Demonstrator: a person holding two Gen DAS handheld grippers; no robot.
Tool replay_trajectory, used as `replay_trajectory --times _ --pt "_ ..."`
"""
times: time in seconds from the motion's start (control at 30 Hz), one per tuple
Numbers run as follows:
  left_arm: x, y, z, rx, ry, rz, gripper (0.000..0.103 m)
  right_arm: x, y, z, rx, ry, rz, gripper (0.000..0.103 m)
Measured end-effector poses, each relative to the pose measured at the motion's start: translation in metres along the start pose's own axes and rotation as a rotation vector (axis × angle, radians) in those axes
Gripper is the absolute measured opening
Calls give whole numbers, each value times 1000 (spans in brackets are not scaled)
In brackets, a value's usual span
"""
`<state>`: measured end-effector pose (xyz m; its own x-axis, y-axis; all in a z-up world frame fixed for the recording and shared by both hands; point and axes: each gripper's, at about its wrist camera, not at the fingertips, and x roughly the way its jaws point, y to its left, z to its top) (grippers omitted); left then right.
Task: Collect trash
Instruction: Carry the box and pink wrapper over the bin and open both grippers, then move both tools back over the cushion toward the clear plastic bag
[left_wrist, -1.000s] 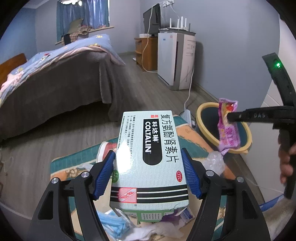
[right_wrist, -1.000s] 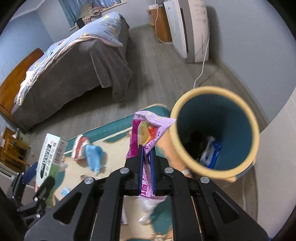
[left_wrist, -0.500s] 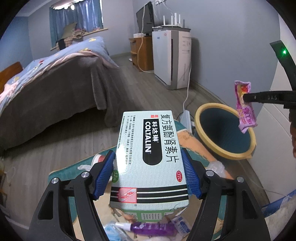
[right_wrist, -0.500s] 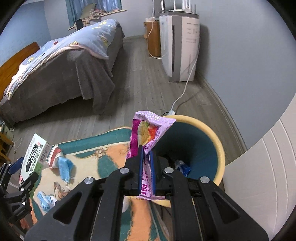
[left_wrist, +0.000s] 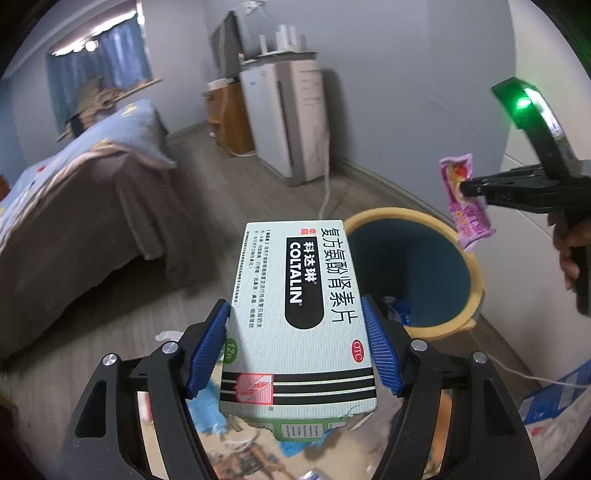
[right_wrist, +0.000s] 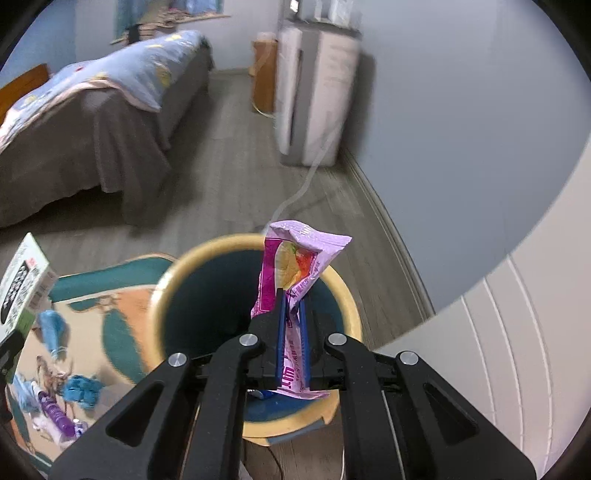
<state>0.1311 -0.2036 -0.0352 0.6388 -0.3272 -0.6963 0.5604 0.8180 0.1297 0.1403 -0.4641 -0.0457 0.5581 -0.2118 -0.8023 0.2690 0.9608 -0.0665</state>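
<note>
My left tool grips one medicine box, my right tool one purple wrapper, over one bin mid-frame.

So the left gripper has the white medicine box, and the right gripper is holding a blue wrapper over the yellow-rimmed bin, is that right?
Not quite: the wrapper is purple-pink, not blue, as the right wrist view shows. The rest holds: the left gripper has the white medicine box, and the right gripper is shut on the wrapper over the yellow-rimmed bin.
</note>
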Motion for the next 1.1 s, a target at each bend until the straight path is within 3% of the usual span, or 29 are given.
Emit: replay_trajectory --times 0.3,0.43,0.57,0.7,0.73,0.77,0.83,0.9,1.0,1.1 --pt "53 -43 15 67 76 -81 71 36 -22 -14 65 73 -42 6" --pt "77 -63 17 108 102 -88 71 50 -28 -19 112 122 -14 6" --pt "105 -75 26 80 138 -114 71 54 -22 -19 103 132 17 7" --pt "115 -82 30 99 116 -115 73 53 -23 -17 134 123 77 8" --pt "115 -82 31 98 111 -115 75 53 -24 -16 148 122 91 15" --pt "116 -82 31 94 109 -115 84 52 -25 -15 157 121 98 36" --pt "115 -80 31 82 100 -104 89 49 -26 -14 164 101 85 62" --pt "113 -74 30 69 100 -99 90 48 -26 -13 169 94 78 63" --pt "107 -62 27 28 97 -69 93 45 -27 -12 194 85 100 79" --pt "92 -45 23 -14 77 -37 95 41 -24 -9 199 71 132 80"
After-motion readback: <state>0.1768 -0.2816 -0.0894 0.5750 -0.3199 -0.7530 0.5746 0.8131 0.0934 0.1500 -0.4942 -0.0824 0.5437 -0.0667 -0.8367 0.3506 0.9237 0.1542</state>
